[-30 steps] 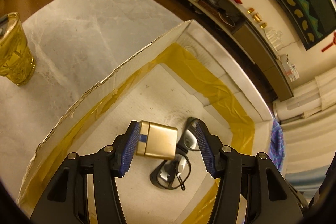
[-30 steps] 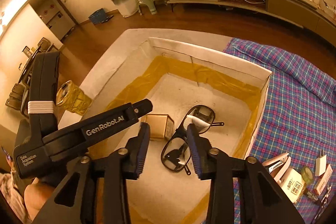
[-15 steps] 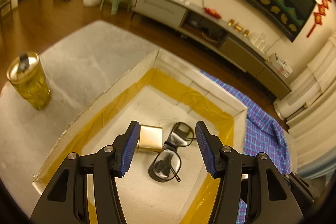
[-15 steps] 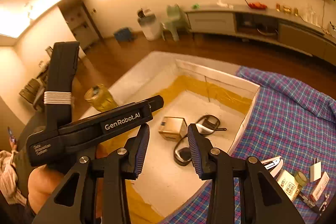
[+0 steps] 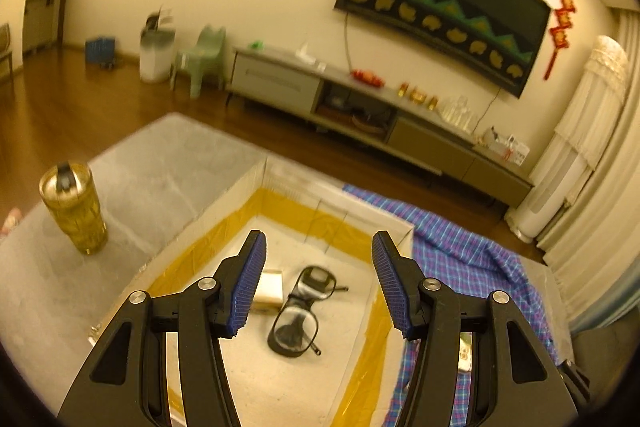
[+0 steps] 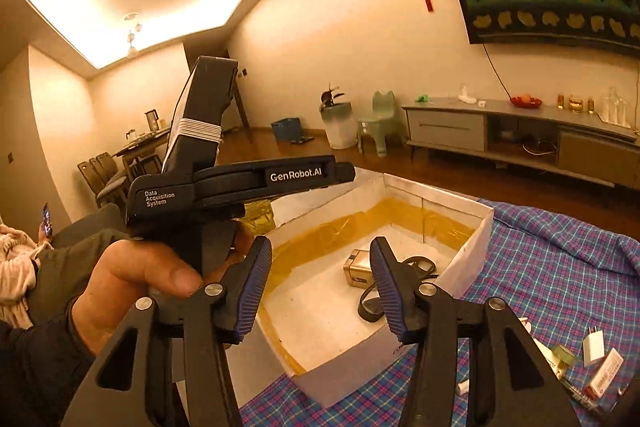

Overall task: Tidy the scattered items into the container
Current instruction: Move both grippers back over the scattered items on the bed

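While above the box (image 6: 476, 251) | right gripper (image 6: 320, 283) jaws just widened, empty | left gripper (image 5: 318, 283) agape, empty

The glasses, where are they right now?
The glasses lie on the floor of the white box, just right of the gold case in the left wrist view, with neither gripper touching them.

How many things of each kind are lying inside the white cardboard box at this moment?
Small gold box: 1
Pair of glasses: 1
Total inside the white cardboard box: 2
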Action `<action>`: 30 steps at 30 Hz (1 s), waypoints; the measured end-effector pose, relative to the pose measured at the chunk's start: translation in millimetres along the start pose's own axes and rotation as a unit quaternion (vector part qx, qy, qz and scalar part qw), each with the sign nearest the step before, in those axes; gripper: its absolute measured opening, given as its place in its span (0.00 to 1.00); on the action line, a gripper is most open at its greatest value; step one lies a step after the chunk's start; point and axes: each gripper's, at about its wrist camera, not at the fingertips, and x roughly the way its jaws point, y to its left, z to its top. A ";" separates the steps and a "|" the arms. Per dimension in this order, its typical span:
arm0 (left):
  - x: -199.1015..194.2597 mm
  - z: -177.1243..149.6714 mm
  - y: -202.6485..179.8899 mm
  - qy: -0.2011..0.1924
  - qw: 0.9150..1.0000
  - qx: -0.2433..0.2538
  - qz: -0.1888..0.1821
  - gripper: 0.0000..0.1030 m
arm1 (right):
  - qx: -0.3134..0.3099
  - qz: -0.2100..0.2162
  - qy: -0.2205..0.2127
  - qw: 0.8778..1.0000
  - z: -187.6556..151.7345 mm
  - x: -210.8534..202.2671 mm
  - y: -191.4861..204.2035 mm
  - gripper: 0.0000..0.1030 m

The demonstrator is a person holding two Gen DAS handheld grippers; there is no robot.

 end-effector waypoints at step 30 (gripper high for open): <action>1.4 -84.5 -138.2 0.065 0.983 0.130 -0.116 0.57 | 0.088 -0.099 -0.019 0.991 -53.0 -112.0 -92.8 0.55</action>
